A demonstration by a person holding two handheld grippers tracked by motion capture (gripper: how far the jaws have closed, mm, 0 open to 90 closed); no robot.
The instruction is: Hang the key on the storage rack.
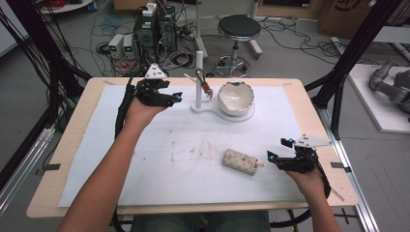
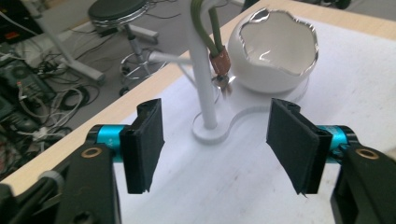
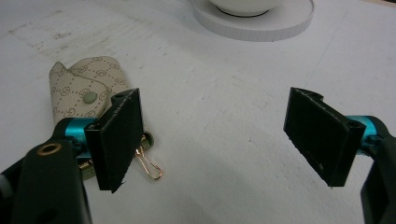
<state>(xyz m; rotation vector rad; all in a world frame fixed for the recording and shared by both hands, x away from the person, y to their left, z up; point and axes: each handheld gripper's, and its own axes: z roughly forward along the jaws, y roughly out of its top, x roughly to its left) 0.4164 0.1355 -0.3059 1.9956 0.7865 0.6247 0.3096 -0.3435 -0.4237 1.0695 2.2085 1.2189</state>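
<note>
Two grippers, both with jaws wide and nothing between them: the left gripper [image 1: 167, 98] hovers near the table's far edge, facing the white stand [image 2: 204, 84] where a keyring [image 2: 219, 60] hangs beside the bowl [image 2: 278, 51]. Right gripper [image 1: 283, 155] waits near the right edge, just beside the patterned key pouch [image 3: 81, 95] on the white mat [image 1: 159, 179]. To take the pouch cleanly, I'd say straddle its body, not the gold clasp [image 3: 150, 167].

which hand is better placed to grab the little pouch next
Right. The right gripper sits open beside the pouch on the mat, while the left gripper is open far off by the white stand.
</note>
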